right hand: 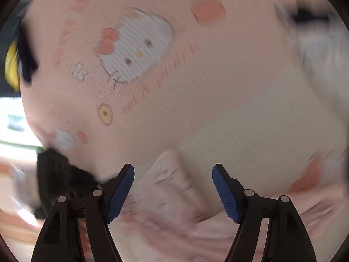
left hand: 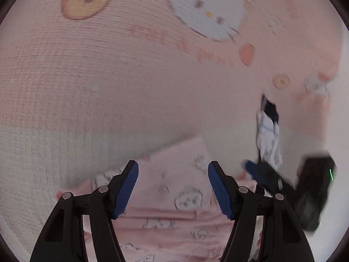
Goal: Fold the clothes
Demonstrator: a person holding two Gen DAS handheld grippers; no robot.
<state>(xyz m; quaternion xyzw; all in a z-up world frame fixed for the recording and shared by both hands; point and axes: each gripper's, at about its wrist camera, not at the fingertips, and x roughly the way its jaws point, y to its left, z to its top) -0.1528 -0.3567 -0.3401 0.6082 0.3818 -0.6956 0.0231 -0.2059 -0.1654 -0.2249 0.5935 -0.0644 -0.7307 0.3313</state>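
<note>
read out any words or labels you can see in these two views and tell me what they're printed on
No text can be read for certain.
Pink lettering on the pink cat-print blanket, under the white cat face: too blurred; the last word may be "peach".
The same pink lettering in the right wrist view: smeared, unreadable.
Pale pink garment with line-drawn cartoon faces: pictures only, no words made out.

A pink cartoon-print sheet (left hand: 135, 83) carries a pink printed garment (left hand: 174, 196).
</note>
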